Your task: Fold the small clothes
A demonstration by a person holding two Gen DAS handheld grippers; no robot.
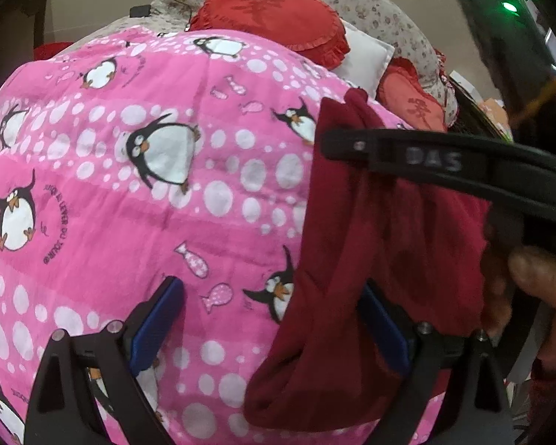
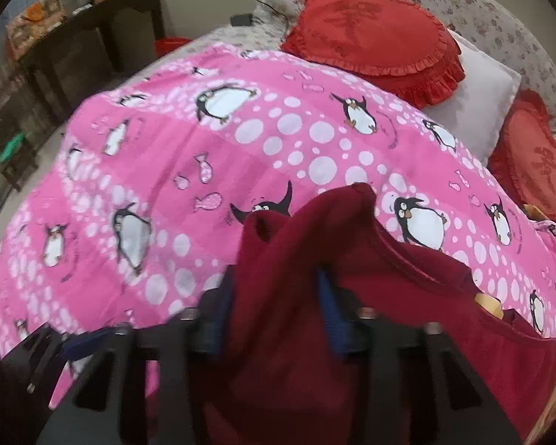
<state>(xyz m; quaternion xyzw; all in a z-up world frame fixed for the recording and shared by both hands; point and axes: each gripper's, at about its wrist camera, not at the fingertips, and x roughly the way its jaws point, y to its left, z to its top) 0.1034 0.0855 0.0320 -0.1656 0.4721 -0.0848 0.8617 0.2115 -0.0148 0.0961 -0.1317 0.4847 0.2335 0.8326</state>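
Note:
A dark red garment (image 1: pixel 396 259) lies bunched on the pink penguin blanket (image 1: pixel 129 204) and hangs over the right-hand finger of my left gripper (image 1: pixel 268 330). That gripper stands wide open, its blue pads (image 1: pixel 155 330) far apart, with the cloth only draped on one side. My right gripper (image 1: pixel 330 142) reaches in from the right above the garment, and a hand (image 1: pixel 537 282) holds it. In the right wrist view the garment (image 2: pixel 296 352) is gathered up between the blue pads (image 2: pixel 333 319) of the right gripper (image 2: pixel 278 315), which is shut on the fabric.
Two red heart cushions (image 2: pixel 374 33) (image 2: pixel 537 163) and a white pillow (image 2: pixel 478 107) sit at the head of the bed on floral bedding (image 2: pixel 500 11). A dark desk (image 2: pixel 85 44) stands off the bed's left side. A black device with a cable (image 2: pixel 241 19) lies beyond the blanket.

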